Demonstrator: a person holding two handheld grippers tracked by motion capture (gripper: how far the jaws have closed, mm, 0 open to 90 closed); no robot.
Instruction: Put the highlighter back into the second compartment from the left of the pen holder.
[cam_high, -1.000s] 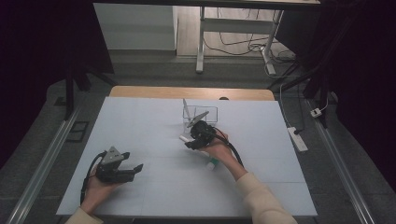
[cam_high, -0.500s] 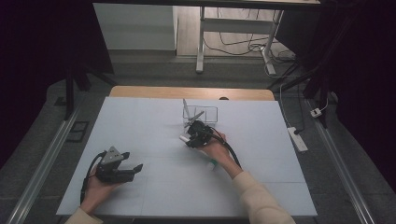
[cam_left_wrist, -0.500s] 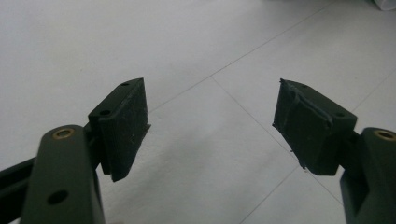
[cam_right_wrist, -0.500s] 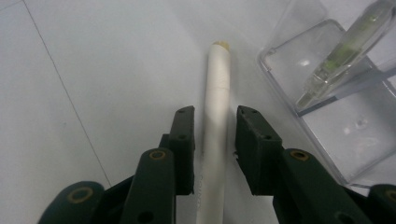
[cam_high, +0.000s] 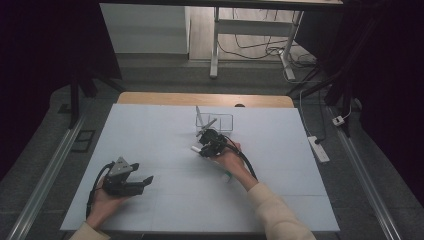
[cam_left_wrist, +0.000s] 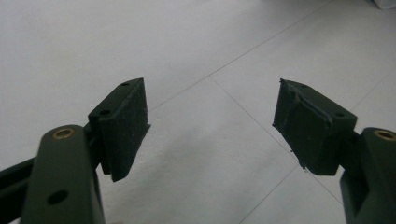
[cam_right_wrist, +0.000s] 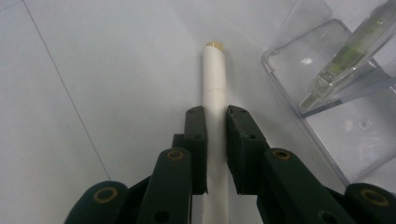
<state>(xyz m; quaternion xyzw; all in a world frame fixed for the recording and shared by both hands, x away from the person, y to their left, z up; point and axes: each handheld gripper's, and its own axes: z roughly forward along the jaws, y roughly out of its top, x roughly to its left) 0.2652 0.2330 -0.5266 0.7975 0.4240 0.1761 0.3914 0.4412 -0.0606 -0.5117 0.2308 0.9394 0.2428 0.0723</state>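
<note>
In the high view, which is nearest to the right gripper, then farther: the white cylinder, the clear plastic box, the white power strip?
1. White cylinder: clamped in the right gripper.
2. Clear plastic box: just beyond it.
3. White power strip: on the floor, far right.

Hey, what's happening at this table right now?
A person is working at a white table with a tool in each hand. The right tool is shut on a white pen-like stick, holding it just beside a clear plastic box that already has a clear pen with a green core leaning in it. The left tool is open with nothing between its jaws, near the front left of the table.
</note>
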